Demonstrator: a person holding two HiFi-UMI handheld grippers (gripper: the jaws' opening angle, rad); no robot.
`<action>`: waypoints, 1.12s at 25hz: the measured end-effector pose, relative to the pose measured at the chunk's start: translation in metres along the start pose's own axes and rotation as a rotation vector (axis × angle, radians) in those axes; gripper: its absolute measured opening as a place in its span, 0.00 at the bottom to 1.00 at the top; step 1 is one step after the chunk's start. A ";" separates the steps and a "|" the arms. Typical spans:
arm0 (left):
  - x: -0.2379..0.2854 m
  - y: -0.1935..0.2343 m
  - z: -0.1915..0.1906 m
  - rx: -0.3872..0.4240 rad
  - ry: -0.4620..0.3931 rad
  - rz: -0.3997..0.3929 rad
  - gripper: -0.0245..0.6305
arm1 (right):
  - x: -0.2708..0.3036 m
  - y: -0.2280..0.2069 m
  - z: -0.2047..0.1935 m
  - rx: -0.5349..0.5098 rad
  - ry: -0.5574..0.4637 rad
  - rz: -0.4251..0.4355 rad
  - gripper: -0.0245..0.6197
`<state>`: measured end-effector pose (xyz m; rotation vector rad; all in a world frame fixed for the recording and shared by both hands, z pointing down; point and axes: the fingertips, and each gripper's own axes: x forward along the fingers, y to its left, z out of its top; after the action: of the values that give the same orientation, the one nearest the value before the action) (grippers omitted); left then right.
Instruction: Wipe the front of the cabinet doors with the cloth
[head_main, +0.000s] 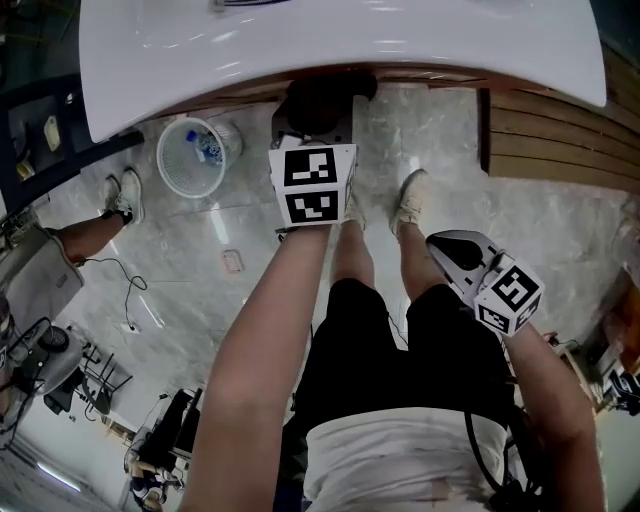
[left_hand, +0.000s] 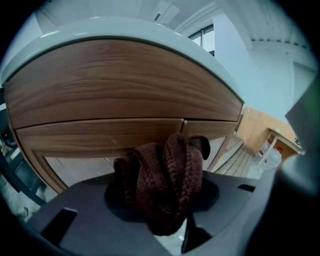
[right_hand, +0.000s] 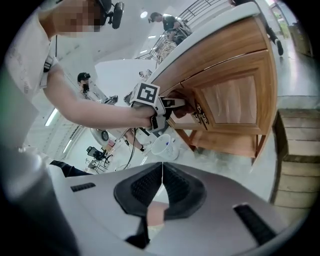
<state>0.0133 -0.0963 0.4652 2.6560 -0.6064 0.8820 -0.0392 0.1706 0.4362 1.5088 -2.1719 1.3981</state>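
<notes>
1. Jaws of the left gripper (left_hand: 166, 212) are clamping on the cloth (left_hand: 165, 172), a dark brown, ribbed, knitted-looking piece that is bunching in thick folds ahead of the pads.
2. Jaws of the right gripper (right_hand: 161, 190) are pressing together with only a hairline seam between them, and nothing is sitting in them. This gripper is hanging low at the person's right side, well apart from the cabinet.
3. Location of the cloth: the left gripper is holding it up at the front of the cabinet doors (left_hand: 100, 137), near the seam where two wooden panels are meeting, below the white countertop (head_main: 340, 40). The right gripper view is showing the wad at the wood or just short of it, so contact cannot be confirmed.
4. Handling, as a judgement:
   - The cloth is looking soft, light and limp. It should compress readily, and it carries no breakage risk.
   - The sound place to grip is the gathered middle, leaving a pad of fabric projecting past the jaws so that fabric meets the wood, not plastic. The present hold appears to be doing that.
   - Friction on the wood may be the main hazard, since it could drag loose folds out of the grip.
5. Surroundings:
   - A white wastebasket (head_main: 192, 155) is standing on the marble floor (head_main: 250, 250) to the left of the person's feet.
   - A slatted wooden step (head_main: 545, 135) is lying to the right of the cabinet.
   - Another person's leg (head_main: 90, 232) is showing at the far left.
6. Progress, as a judgement: wiping appears to be under way along the upper edge. Which surfaces are already clean cannot be told.
</notes>
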 end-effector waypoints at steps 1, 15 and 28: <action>0.003 -0.006 -0.003 -0.016 0.009 0.007 0.30 | -0.004 -0.002 -0.002 0.002 -0.002 0.000 0.06; 0.061 -0.129 0.015 0.018 0.032 -0.118 0.29 | -0.047 -0.040 -0.020 0.066 -0.066 -0.048 0.06; 0.111 -0.245 0.003 0.092 0.090 -0.330 0.29 | -0.084 -0.075 -0.036 0.109 -0.110 -0.094 0.06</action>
<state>0.2109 0.0828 0.5005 2.6698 -0.1021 0.9410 0.0486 0.2487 0.4526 1.7411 -2.0853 1.4563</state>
